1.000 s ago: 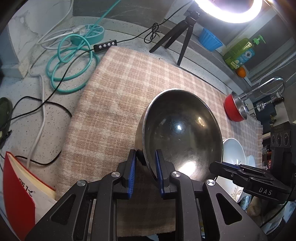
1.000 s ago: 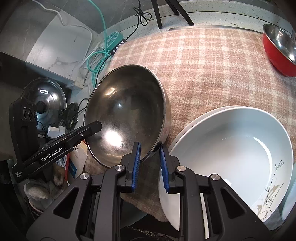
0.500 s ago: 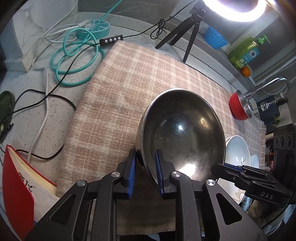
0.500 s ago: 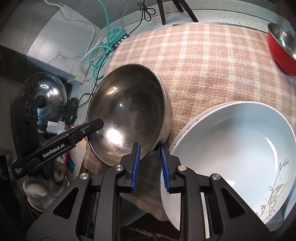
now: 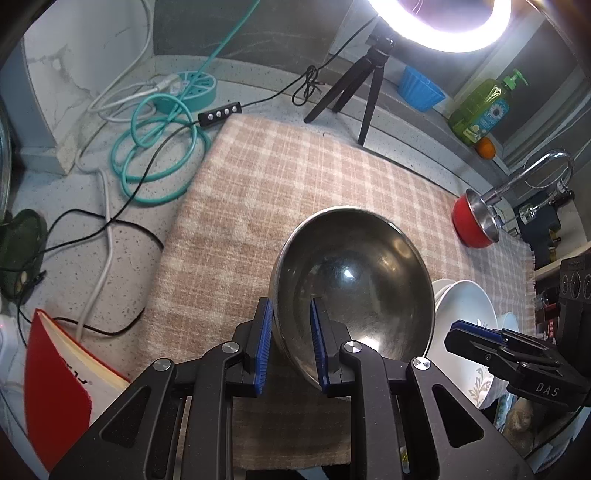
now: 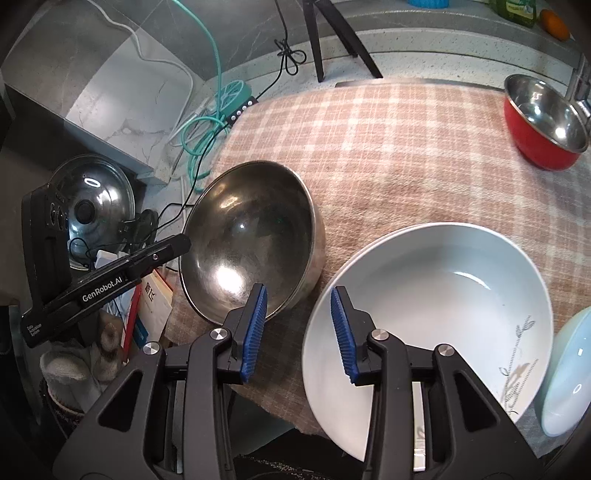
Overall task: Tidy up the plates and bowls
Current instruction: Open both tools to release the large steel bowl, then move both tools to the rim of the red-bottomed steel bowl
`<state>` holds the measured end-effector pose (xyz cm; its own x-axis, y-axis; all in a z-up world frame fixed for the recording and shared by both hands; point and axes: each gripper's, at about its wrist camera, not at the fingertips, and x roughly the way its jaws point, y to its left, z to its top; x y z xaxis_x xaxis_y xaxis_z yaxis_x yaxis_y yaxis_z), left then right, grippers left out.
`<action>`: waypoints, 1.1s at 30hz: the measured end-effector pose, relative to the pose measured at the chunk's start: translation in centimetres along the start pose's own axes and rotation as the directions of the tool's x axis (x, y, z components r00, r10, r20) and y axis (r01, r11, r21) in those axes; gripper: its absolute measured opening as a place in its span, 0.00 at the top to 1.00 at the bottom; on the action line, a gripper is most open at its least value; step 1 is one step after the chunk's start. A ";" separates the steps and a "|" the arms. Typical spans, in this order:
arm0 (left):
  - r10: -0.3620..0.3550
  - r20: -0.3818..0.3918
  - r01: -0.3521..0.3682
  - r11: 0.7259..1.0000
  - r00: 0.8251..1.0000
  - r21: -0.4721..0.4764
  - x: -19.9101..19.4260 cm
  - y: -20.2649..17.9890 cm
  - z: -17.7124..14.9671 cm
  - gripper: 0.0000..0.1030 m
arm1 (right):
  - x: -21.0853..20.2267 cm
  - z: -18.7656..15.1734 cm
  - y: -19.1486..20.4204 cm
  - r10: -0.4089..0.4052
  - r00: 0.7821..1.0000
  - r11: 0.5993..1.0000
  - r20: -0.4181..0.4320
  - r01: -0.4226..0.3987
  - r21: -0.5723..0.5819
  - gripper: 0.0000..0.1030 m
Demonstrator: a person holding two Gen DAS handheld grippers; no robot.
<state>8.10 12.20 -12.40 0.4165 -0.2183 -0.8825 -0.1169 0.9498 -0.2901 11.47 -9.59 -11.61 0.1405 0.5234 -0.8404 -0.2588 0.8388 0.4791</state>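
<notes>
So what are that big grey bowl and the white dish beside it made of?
The big grey bowl looks like stainless steel: thin rim, dull brushed sheen, bright glints of the lamp. The white dish looks like glazed ceramic, possibly porcelain: smooth, glossy, with a printed leaf sprig; melamine cannot be ruled out.

A pink-and-cream checked cloth (image 5: 295, 177) covers the speckled bench (image 5: 122, 236); at its far left corner a teal cable (image 5: 155, 162) lies coiled beside a round teal hub (image 5: 195, 88); a black tripod (image 5: 354, 96) stands at the far edge under a lit ring light (image 5: 439, 29); a green soap bottle (image 5: 484, 110) and an orange (image 5: 485, 147) sit far right; a red-covered book (image 5: 55, 384) lies near left.
</notes>
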 end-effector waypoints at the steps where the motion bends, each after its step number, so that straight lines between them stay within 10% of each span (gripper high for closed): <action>1: 0.000 0.010 0.000 1.000 1.000 0.003 -0.2 -0.2 0.1 0.81 | -0.4 -0.1 -0.1 0.000 1.000 1.000 0.007 0.000 -0.001 0.64; 16: -0.078 0.075 0.070 0.993 0.994 0.097 -1.9 -7.0 1.2 0.81 | -9.0 -1.0 -4.1 -0.024 0.990 1.000 0.136 0.025 -0.003 0.64; 33: -0.155 0.026 0.149 0.974 0.988 0.171 2.5 -17.7 2.2 0.81 | -18.2 -0.6 -17.9 -0.190 0.969 0.982 0.159 0.185 0.042 0.64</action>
<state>13.17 -4.63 -8.67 0.4527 -0.3572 -0.8170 0.1024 0.9310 -0.3503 12.94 -34.27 -5.06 0.3372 0.3717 -0.8650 -0.1878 0.9268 0.3251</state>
